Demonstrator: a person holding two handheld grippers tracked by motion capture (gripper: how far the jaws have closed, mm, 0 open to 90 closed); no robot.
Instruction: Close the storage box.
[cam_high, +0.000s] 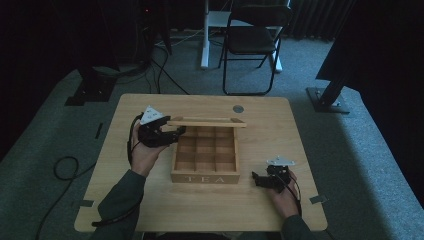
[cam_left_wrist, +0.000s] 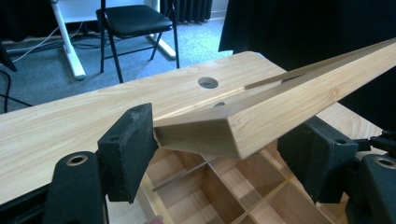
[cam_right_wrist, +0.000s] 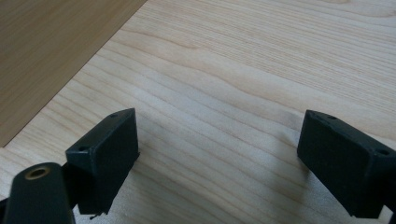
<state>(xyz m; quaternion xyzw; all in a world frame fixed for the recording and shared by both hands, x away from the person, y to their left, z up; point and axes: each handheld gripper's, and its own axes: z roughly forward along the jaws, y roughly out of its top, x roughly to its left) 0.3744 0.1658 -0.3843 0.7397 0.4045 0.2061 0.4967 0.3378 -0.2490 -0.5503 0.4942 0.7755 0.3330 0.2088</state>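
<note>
The left tool (cam_high: 176, 133) is bracketing the raised lid (cam_high: 206, 122) of the tea box (cam_high: 205, 177) mid-counter (cam_high: 150, 200), jaws wide, possibly only touching. The person should be guiding it along its hinge arc. The right tool (cam_high: 256, 180) is resting agape, empty.

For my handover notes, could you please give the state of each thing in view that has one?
Tea box: open, compartments look empty.
Lid: raised, about level over the box's back.
Left gripper: jaws open around the lid's corner.
Right gripper: open, empty, low over the table.
Folding chair: unfolded, unoccupied.
</note>
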